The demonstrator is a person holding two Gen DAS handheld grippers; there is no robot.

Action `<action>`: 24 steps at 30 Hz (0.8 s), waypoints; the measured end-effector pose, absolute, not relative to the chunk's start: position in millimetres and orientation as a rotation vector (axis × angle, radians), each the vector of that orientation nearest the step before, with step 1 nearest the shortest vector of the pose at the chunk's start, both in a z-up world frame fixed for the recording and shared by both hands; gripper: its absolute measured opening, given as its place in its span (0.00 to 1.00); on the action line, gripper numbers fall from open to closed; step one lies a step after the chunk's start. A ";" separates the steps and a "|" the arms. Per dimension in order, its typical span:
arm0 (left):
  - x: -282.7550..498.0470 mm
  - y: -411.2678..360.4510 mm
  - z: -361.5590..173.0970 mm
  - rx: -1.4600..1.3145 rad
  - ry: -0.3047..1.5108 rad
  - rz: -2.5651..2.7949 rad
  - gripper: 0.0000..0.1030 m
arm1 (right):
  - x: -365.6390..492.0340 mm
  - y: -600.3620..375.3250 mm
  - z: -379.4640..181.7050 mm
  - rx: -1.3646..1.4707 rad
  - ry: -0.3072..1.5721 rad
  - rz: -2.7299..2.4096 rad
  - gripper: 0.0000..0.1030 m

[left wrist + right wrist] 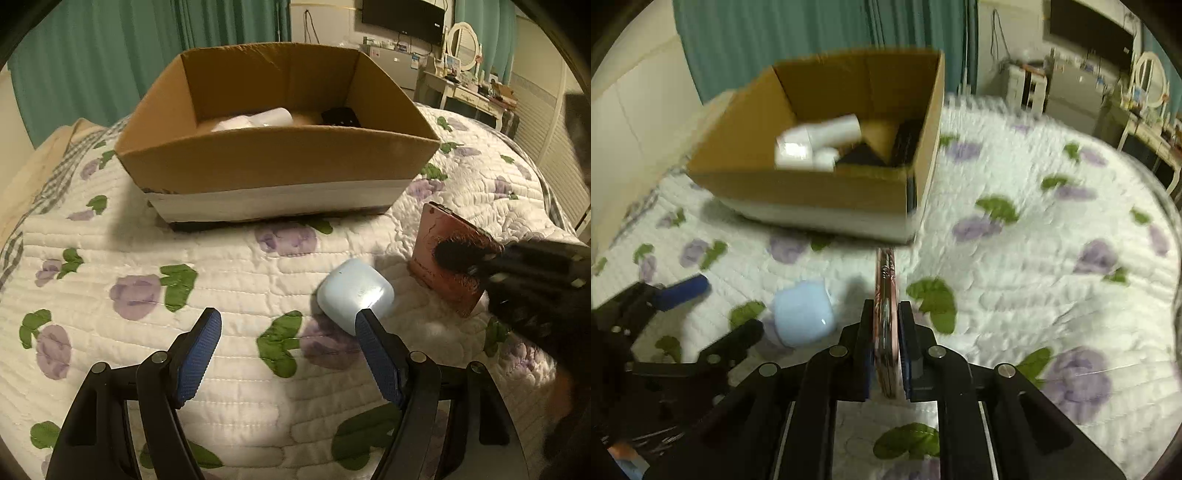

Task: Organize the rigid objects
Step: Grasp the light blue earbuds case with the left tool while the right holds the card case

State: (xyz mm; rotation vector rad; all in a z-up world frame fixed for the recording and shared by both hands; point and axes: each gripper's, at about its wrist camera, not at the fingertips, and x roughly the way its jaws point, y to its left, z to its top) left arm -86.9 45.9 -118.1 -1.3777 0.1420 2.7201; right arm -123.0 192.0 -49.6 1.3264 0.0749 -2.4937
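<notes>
The right gripper (883, 310) is clamped on a thin pink slab (885, 295), most likely a phone or flat case, though blur makes that hard to confirm; the slab stands on edge between the two pads and juts forward toward the cardboard box (798, 184). From the left wrist view the same pink slab (439, 236) shows its broad, scuffed face, tilted above the floral quilt (221, 266), with the right gripper's dark fingers across it. The left gripper (288, 321) stands wide, nothing between its blue pads (199, 350); its right finger is just beside a pale blue rounded case (351, 288) lying on the quilt, near the pink slab but apart from it. The box sits farther back on the quilt, open at the top, and holds white items (816, 144) and a dark object (340, 117) against its right wall
</notes>
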 end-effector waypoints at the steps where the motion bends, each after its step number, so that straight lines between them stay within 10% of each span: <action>1: -85.2 48.2 -117.3 -1.374 0.142 2.716 0.75 | -121.9 192.3 -50.1 1.318 0.070 -2.505 0.10; 24: -121.6 98.8 -148.7 -1.412 0.310 2.535 0.73 | -121.8 208.6 -32.3 1.291 0.007 -2.581 0.09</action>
